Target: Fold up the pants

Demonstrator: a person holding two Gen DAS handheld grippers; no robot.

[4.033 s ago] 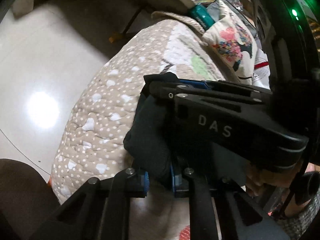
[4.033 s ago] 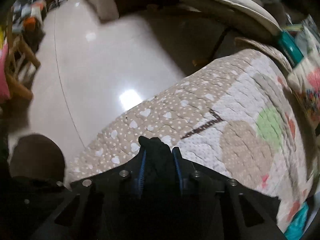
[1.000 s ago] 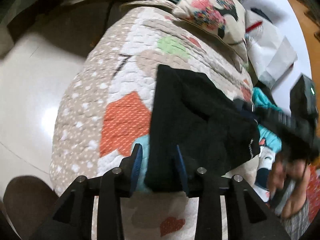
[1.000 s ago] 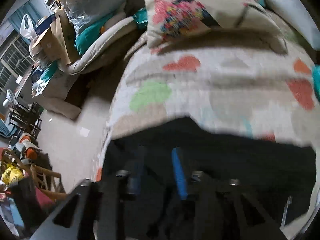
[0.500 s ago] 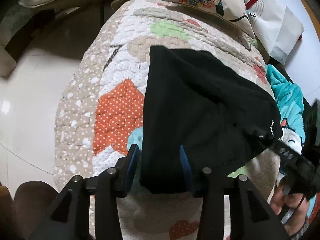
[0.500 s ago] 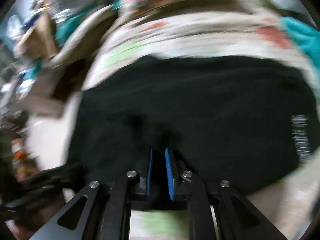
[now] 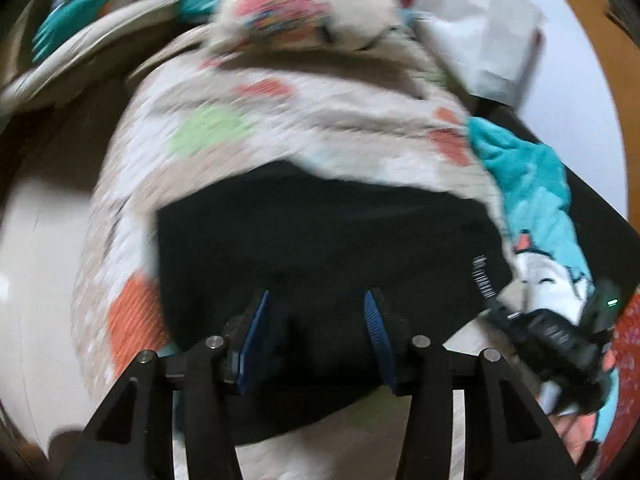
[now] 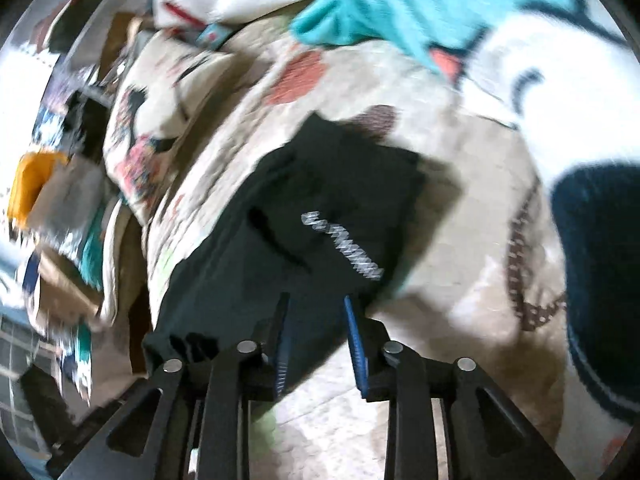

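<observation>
- The black pants (image 7: 320, 240) lie folded on a quilted patchwork bedspread (image 7: 248, 132); both views are motion-blurred.
- Left gripper (image 7: 316, 328): jaws are opening. The blue-padded fingers (image 7: 254, 330) stand apart with the near edge of the pants between and below them; the pads are clear of the cloth on both sides, so the grip is released.
- Ahead of the left fingers the pants spread out as a broad dark panel. A pale printed logo (image 7: 482, 280) sits near the panel's edge, right of the right-hand finger.
- Right gripper (image 8: 316, 332): jaws are opening. A fold of the pants (image 8: 312, 216) passes between the blue pads (image 8: 354, 332); the gap is visibly wider than the cloth, so the fingers are not clamping it.
- In the right wrist view the logo (image 8: 340, 246) lies just ahead of the fingertips, and the cloth runs on to the left of the left-hand finger.
- The right gripper (image 7: 552, 332) also appears in the left wrist view, beyond the right-hand finger at the pants' logo-side edge.
- A teal blanket (image 7: 532, 168) lies beyond and right of the left fingers; a floral pillow (image 7: 288, 4) lies far ahead of them.
</observation>
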